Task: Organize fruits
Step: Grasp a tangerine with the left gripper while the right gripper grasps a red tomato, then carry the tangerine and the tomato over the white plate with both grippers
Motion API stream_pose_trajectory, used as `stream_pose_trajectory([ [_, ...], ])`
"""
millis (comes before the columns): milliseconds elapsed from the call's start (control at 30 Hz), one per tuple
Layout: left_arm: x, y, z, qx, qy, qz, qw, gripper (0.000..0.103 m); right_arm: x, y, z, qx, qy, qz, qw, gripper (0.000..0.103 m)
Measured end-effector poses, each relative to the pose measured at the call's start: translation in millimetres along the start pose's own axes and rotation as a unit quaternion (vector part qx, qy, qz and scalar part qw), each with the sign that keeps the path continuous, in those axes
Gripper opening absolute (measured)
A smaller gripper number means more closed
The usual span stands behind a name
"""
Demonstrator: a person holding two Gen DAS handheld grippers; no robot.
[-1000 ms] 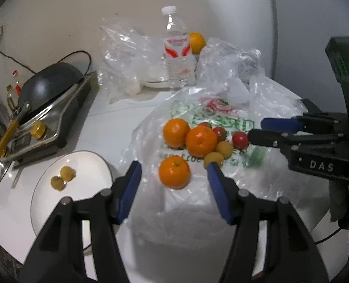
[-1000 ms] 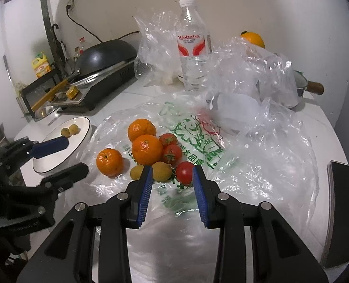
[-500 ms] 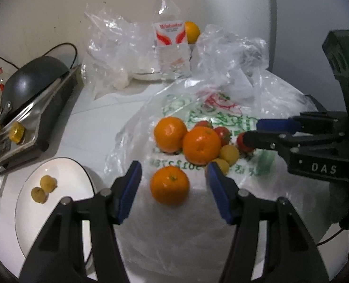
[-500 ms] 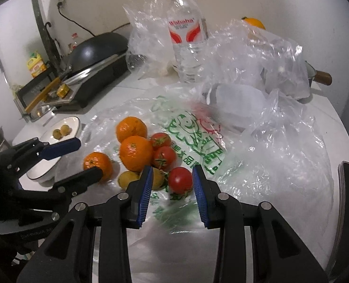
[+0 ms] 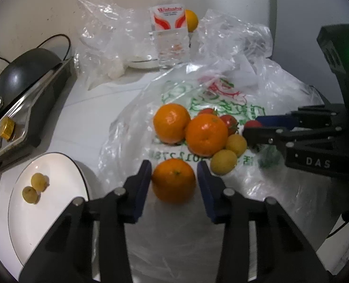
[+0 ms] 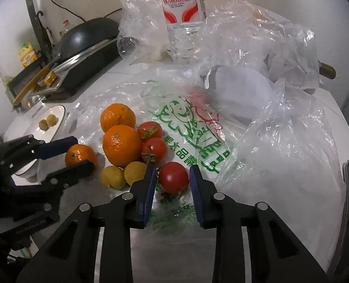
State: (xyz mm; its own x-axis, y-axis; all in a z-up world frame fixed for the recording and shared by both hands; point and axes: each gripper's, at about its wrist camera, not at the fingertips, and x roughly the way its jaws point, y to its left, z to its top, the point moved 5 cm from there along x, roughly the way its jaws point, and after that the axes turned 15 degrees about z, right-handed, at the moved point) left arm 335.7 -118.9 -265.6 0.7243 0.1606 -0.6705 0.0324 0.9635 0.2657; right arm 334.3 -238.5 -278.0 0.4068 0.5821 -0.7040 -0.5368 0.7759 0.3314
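Fruits lie on a flat printed plastic bag (image 6: 193,136) on the white counter. Left gripper (image 5: 173,181) has a small orange (image 5: 173,181) btwn its blue pads, jaws closing; left pad touches the skin, right pad sits right at its edge. Right gripper (image 6: 172,181) has closed on a red tomato (image 6: 173,176), both pads at its sides. Outward from the tomato in right wrist view: two yellow fruits (image 6: 125,175) at 9 o'clock, touching each other; two more tomatoes (image 6: 152,140) at 11; big orange (image 6: 122,145) at 10, another orange (image 6: 117,117) beyond it. White plate (image 5: 54,214) w/ two small yellow-green fruits (image 5: 35,188) sits at 9 o'clock of left gripper. Water bottle (image 5: 169,35) at 12, far end, crumpled clear bags (image 6: 264,44) around it; one more orange (image 5: 191,20) just behind bottle. Dark wok (image 5: 21,73) on a cooker at 10
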Motion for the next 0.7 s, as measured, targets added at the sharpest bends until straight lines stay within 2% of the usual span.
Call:
stream_pose_trajectory([
  [333, -12.6, 1.7, 0.6, -0.003, -0.011, -0.023, 0.9997, 0.039, -4.8, 3.9, 0.5, -0.002, -0.008, -0.014, 1.0, 0.027],
  [700, -40.0, 8.6, 2.1, -0.011, -0.039, -0.032, 0.9987, 0.038, -32.6, 24.9, 5.8, -0.021, -0.039, -0.016, 0.999, 0.027],
])
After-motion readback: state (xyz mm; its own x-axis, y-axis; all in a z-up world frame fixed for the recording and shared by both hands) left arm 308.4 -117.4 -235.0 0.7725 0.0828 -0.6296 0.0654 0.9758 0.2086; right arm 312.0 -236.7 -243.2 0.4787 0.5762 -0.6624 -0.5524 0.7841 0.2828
